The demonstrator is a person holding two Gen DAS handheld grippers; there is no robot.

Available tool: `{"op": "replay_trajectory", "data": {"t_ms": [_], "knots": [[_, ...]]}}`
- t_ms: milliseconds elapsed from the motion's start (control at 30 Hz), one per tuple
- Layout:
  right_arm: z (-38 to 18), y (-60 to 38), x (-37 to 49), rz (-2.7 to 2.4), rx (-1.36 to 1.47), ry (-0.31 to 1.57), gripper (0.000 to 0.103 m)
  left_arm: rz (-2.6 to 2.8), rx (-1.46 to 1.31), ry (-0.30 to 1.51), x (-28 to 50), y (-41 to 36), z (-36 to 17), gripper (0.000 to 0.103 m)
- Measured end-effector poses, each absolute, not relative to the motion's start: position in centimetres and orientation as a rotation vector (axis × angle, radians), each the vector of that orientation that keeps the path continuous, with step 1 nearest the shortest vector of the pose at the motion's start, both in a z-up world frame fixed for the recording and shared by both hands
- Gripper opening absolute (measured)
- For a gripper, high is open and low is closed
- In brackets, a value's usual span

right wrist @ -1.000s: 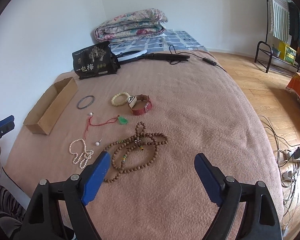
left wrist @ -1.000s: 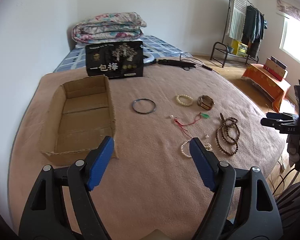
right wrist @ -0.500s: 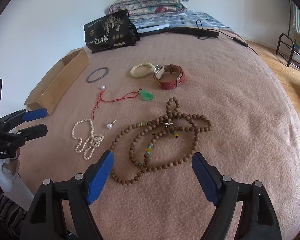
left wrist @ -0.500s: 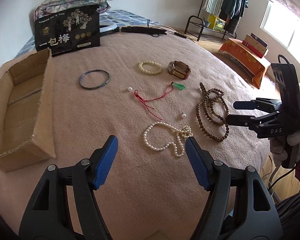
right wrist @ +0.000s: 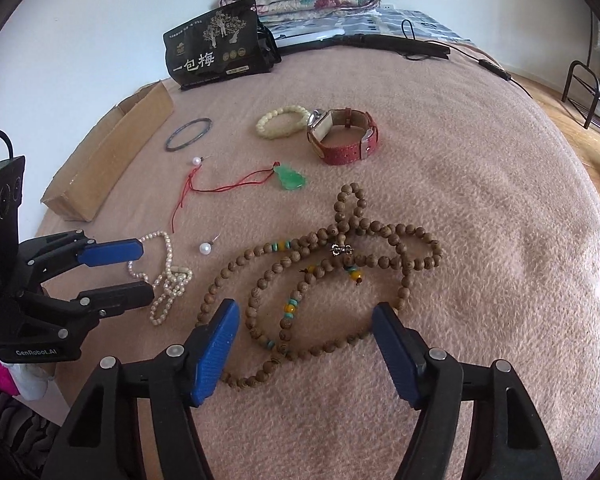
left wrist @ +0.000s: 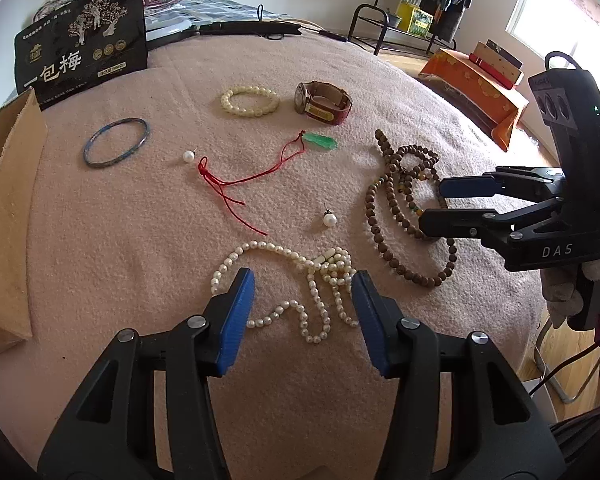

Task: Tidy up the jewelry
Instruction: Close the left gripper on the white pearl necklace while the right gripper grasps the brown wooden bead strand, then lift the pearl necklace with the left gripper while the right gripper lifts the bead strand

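two grippers hang over a pink blanket (left wrist: 140, 240) strewn with jewelry. the left gripper (left wrist: 303, 316) has its jaws apart and closing, with the bunched part of the pearl necklace (left wrist: 320, 276) lying between the blue pads but not pinched. the right gripper (right wrist: 305, 352) is also apart and closing, straddling the near loops of the wooden bead strand (right wrist: 324, 264), nothing clamped. farther back lie a green pendant on red cord (right wrist: 290, 177), a red-strap watch (right wrist: 346, 136), a pale bead bracelet (right wrist: 282, 121), a dark bangle (right wrist: 189, 139) and two loose pearl studs, one at (right wrist: 205, 248). a cardboard box (right wrist: 108, 160) sits at the left edge, likely the place for them. both strands look light and limp; they should drape and swing once lifted, and round beads may slip from the pads. the pearls are best taken at the tangled cluster, where several runs bunch together; the wooden strand where its loops cross. the pearl string looks the more delicate one, so a gentle pinch seems wise.
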State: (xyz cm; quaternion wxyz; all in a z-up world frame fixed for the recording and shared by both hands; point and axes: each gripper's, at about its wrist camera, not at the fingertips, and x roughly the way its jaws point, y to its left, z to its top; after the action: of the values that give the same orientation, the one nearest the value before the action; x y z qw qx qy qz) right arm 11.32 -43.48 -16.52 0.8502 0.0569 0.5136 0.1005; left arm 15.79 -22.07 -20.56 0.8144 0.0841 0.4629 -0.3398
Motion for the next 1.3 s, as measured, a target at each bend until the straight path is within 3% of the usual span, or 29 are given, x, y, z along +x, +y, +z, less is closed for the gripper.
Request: {"op": "replay_trajectory", "data": {"t_ms": [500, 633, 733, 900, 1000, 1067, 1300], "knots": [[-17.5, -42.7, 14.7, 0.159, 0.108, 1.131, 0.074, -0.707, 0.247, 0.962, 15.8, -23.6, -21.7, 0.052], [-17.8, -41.8, 15.5, 0.138, 0.043, 1.14, 0.074, -0.696, 0.253, 0.952, 15.8, -23.6, -21.7, 0.045], [-17.9, -41.3, 15.7, 0.128, -0.006, 1.138, 0.065, -0.686, 0.237, 0.951, 16.0, -23.3, -21.7, 0.036], [-17.6, -41.9, 15.5, 0.124, -0.01, 1.127, 0.028, -0.675, 0.211, 0.95, 16.3, -22.9, -21.7, 0.02], [-17.5, -42.3, 15.2, 0.129, -0.003, 1.125, 0.015, -0.678, 0.195, 0.952, 16.4, -22.6, -21.7, 0.017], [-17.5, -42.5, 14.9, 0.131, 0.002, 1.121, 0.01, -0.679, 0.186, 0.955, 16.4, -22.5, -21.6, 0.013], [-17.0, -44.0, 13.7, 0.156, 0.118, 1.096, 0.008, -0.669, 0.175, 0.945, 16.1, -21.9, -21.1, 0.005]]}}
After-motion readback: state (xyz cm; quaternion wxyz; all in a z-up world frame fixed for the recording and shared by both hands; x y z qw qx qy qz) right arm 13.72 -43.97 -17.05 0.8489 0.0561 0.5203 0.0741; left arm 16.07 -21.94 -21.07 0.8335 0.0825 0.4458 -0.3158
